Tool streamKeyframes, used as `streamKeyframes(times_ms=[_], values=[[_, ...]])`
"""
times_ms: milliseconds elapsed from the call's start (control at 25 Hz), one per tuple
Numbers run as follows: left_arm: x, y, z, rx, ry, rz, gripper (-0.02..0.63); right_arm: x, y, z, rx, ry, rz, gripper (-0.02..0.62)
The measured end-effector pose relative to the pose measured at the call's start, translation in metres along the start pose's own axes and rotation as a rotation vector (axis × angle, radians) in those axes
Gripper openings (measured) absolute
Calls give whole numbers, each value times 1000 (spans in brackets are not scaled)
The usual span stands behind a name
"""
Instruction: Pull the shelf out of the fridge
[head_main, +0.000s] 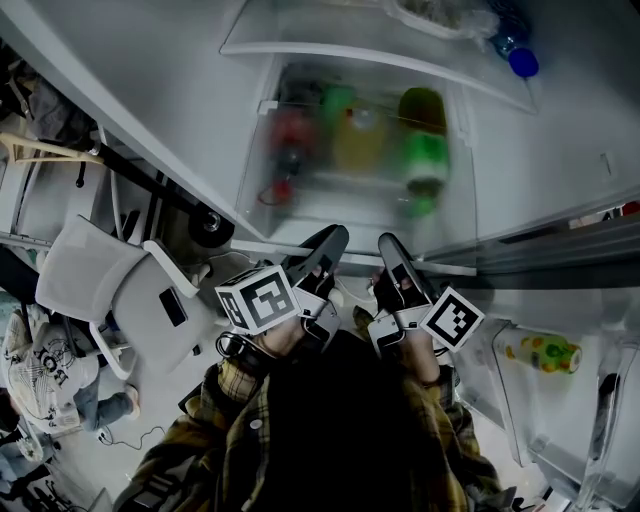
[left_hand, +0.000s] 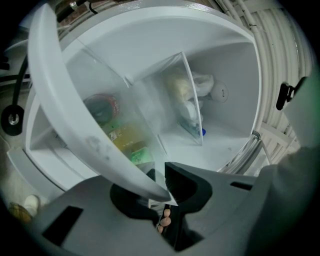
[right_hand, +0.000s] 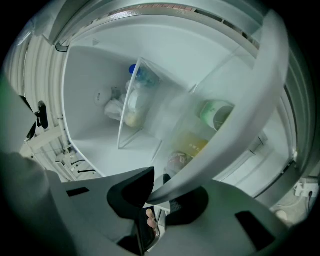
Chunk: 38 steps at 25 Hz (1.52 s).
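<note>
- Reaching forward side by side, the left gripper (head_main: 333, 240) and right gripper (head_main: 392, 248) point into the fridge (head_main: 560, 150).
- Each is clamped on the shelf's (head_main: 262, 200) white front rim.

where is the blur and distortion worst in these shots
Head view: the shelf and its bottles are smeared, the rest sharper. Left gripper view: fisheye bows the shelf's white front rim, corners dark. Right gripper view: same bowing of the front rim, contents hazy behind clear plastic.
</note>
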<state>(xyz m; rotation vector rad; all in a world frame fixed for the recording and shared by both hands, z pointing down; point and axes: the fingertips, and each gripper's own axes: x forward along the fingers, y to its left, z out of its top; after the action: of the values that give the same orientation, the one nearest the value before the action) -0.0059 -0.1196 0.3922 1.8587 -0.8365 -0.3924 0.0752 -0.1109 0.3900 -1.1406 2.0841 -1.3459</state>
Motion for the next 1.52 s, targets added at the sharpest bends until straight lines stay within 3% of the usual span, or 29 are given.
streamKeyframes(times_ms=[1520], values=[[-8, 0, -3, -22, 4, -3, 69, -4, 5, -6, -4, -1, -1, 71]])
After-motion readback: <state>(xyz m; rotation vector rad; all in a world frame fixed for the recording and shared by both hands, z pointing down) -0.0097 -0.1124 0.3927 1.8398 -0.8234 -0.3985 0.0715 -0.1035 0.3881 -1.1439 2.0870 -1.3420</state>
